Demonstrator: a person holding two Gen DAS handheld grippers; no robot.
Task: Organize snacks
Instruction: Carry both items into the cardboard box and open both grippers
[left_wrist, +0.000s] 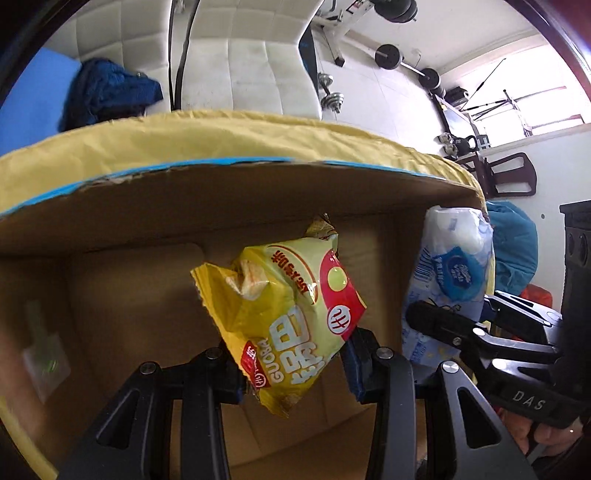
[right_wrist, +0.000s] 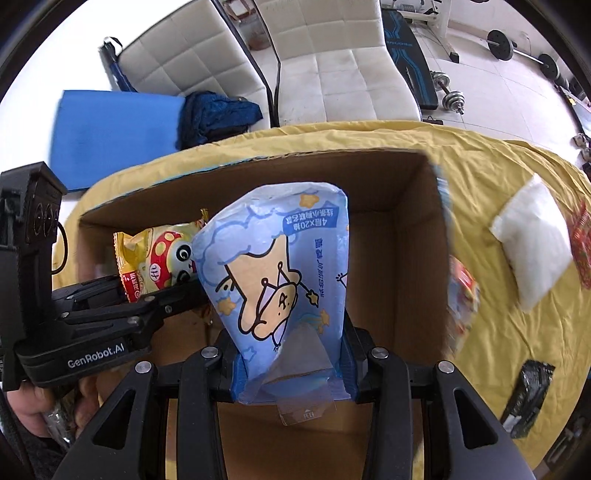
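Cardboard box (right_wrist: 399, 236) gapes below as my left gripper (left_wrist: 295, 365) pinches a yellow snack bag (left_wrist: 291, 314), my right gripper (right_wrist: 291, 365) a blue tissue pack (right_wrist: 280, 273), both hanging lengthwise over its open mouth.

We see bare floor in the cardboard box (right_wrist: 399, 236) at three o'clock; the yellow snack bag (right_wrist: 155, 258) crowds nine o'clock.

White chairs (right_wrist: 332, 62), blue mat (right_wrist: 110, 133), dumbbells (right_wrist: 448, 94) on floor.
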